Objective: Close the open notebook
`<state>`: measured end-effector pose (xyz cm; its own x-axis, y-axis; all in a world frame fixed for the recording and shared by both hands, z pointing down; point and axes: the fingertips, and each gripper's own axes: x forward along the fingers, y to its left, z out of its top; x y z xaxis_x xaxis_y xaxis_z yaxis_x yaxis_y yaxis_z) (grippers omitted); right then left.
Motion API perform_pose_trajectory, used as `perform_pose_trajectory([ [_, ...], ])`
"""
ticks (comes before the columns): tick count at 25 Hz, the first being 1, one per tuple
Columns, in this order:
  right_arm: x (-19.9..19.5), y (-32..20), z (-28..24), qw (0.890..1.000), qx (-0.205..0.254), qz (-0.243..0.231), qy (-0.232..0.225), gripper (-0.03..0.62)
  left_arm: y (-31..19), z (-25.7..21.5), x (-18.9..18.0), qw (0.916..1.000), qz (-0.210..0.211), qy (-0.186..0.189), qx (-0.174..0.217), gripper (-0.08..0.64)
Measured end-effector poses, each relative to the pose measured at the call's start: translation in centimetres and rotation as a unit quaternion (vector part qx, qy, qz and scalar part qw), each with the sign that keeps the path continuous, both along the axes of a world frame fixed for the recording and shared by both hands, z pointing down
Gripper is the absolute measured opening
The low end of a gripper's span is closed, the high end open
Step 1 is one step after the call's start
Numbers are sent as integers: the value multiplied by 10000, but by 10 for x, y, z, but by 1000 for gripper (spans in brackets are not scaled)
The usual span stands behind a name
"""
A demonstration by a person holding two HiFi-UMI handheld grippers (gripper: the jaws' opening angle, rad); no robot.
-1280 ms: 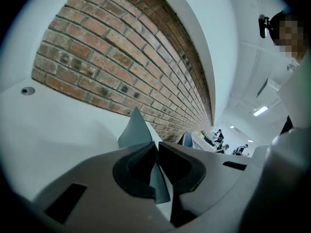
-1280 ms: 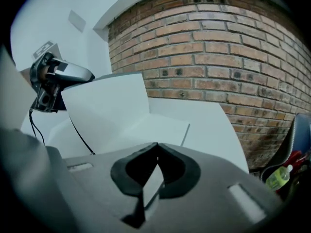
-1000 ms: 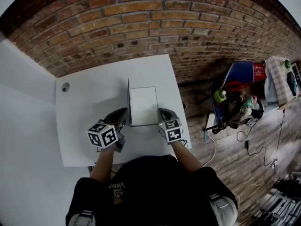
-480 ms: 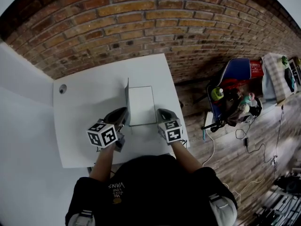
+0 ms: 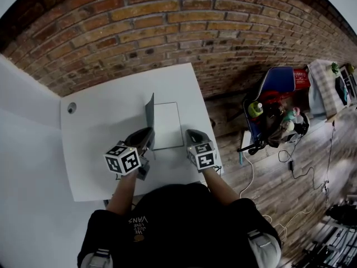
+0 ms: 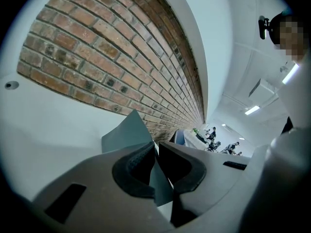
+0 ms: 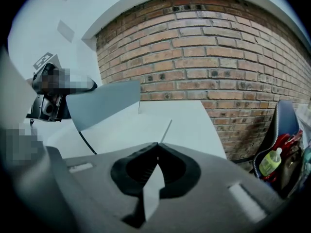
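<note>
notebook (image 5: 167,124) near edge hidden behind my jaws; left gripper (image 6: 156,148) clamps its raised cover (image 5: 149,109), right gripper (image 7: 156,149) pinches a page (image 7: 153,193); spine points away from me.

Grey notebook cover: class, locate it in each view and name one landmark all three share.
Head view: grey cover upright at centre, on the white table.
Left gripper view: grey cover low centre, pinched between the jaws.
Right gripper view: grey cover left of centre.
Shared landmark: brick wall.

The left gripper (image 5: 148,134) and right gripper (image 5: 190,134) hide the notebook's (image 5: 166,124) near corners; the person's torso (image 5: 178,222) covers part of the counter's (image 5: 100,121) near edge.
</note>
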<state>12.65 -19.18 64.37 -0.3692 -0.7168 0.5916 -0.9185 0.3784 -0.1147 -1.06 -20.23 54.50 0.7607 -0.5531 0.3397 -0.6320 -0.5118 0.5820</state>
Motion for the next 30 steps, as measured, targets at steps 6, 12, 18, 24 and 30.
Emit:
perform_pose_trajectory([
  [6,4,1,0,10000,-5,47,5,-2,1,2,12,9998,178,56,-25,40],
  [12,9,2,-1,9999,-11,123,10,-2,1,6,23,9993,362,121,-51,46],
  [18,17,4,-2,9997,-13,248,-17,-2,1,10,36,9983,515,243,-120,52],
  [24,26,8,-1,9993,-12,363,-2,-2,1,16,50,9975,642,257,-115,55],
  [30,35,13,-1,9989,-18,474,4,-2,6,20,60,9965,825,129,-74,72],
])
